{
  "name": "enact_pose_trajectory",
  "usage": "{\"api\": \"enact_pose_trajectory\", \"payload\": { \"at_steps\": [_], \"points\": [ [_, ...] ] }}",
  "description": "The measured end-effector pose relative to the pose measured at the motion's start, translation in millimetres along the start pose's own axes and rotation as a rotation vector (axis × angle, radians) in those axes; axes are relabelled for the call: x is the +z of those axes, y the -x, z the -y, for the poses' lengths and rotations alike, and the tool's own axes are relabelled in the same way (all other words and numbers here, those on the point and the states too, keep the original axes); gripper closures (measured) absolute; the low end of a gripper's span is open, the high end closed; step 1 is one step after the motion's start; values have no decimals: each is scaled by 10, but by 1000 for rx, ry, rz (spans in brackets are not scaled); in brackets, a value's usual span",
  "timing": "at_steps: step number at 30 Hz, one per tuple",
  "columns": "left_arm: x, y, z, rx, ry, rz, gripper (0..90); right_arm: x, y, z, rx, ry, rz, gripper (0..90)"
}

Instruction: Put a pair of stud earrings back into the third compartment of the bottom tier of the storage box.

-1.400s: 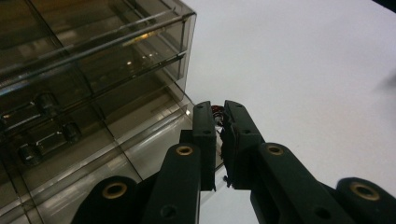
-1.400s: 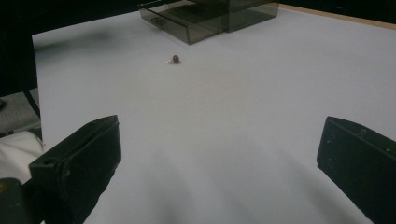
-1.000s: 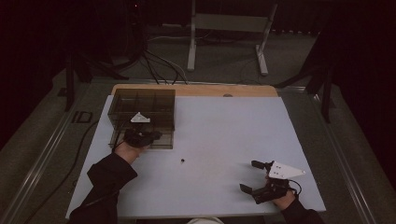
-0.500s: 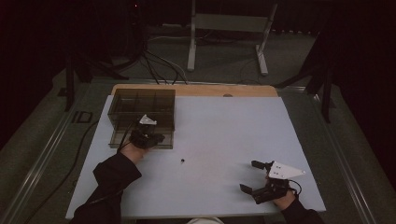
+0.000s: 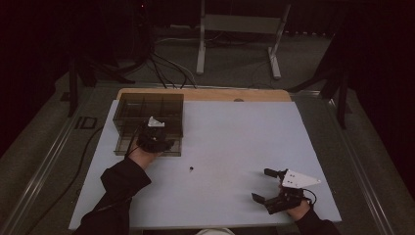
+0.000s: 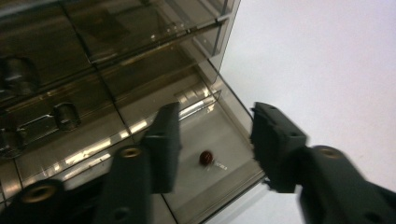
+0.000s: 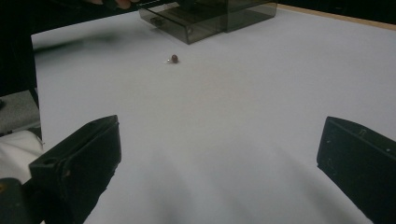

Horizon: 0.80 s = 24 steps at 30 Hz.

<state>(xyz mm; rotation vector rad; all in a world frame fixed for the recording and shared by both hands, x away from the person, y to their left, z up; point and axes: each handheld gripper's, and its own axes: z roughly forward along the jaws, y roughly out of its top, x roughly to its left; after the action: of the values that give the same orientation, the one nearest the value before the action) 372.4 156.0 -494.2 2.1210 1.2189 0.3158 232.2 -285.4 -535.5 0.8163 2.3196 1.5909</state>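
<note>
A smoky see-through drawer box (image 5: 149,111) stands at the table's back left with its bottom drawer (image 6: 219,177) pulled out. My left gripper (image 5: 161,142) hovers over that drawer. In the left gripper view its jaws (image 6: 215,126) have just been opening and stand apart. A small dark red bead (image 6: 206,157) with a bit of metal lies on the drawer floor below the gap, untouched. A second small bead (image 5: 190,169) lies on the white table (image 5: 235,132), also seen as the bead (image 7: 174,58) ahead of my right gripper (image 7: 219,135). That right gripper (image 5: 262,185) rests near the front right, open and holding nothing.
The box (image 7: 205,14) has several divided compartments and small drawer handles (image 6: 65,116). A wooden strip (image 5: 205,94) edges the table's far side. Beyond it stand a metal stand (image 5: 235,29) and cables on the dark floor.
The left hand has edged slightly to the right over the open drawer. The right gripper has stayed where it was.
</note>
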Motion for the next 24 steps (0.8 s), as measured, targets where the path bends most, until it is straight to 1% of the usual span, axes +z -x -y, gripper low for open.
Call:
{"api": "enact_pose_trajectory", "payload": {
  "at_steps": [3, 5, 6, 7, 8, 10, 11, 13, 16, 17, 18, 19, 20, 21, 22, 24],
  "points": [
    [-30, 23, 2, 8, 7, 2, 457, 1, 1, -2, 2, 1, 1, 0],
    [-70, 66, 4, 10, 14, 9, 401, 3, -4, 0, 1, -3, 0, 0],
    [-83, 82, 5, 12, 17, 14, 387, 6, -4, 0, -1, -5, -1, 0],
    [-83, 82, 5, 12, 17, 14, 366, 7, -3, 0, -1, -5, -1, 0],
    [-111, 109, 6, 9, 22, 27, 340, 8, -4, -2, 2, -4, -1, 0],
    [-124, 123, 5, 8, 23, 26, 281, 7, -4, -2, 3, -3, -1, 0],
    [-150, 155, 9, 12, 30, 32, 273, 8, -7, 0, -1, -5, 0, 0],
    [-169, 189, 15, 7, 35, 29, 230, 9, -7, -2, 0, -5, -1, 0],
    [-195, 236, 25, 5, 41, 44, 182, 7, -6, 0, -2, -6, 1, 0],
    [-201, 253, 27, 3, 38, 45, 163, 7, -6, 1, -1, -6, 0, 0],
    [-205, 273, 28, 3, 34, 35, 144, 7, -5, 0, -1, -6, 0, 0],
    [-205, 293, 31, 9, 30, 30, 102, 6, -6, -3, 1, -4, 0, 0],
    [-205, 293, 31, 9, 30, 30, 80, 4, -5, -4, 3, -3, 0, 0],
    [-206, 310, 37, 10, 27, 27, 80, 4, -5, -4, 3, -3, 0, 0],
    [-204, 334, 45, 14, 17, 34, 32, 3, -8, -1, 0, -5, 1, 0],
    [-211, 344, 50, 13, 18, 33, 22, 4, -8, -1, -1, -6, 1, 0]
  ]
}}
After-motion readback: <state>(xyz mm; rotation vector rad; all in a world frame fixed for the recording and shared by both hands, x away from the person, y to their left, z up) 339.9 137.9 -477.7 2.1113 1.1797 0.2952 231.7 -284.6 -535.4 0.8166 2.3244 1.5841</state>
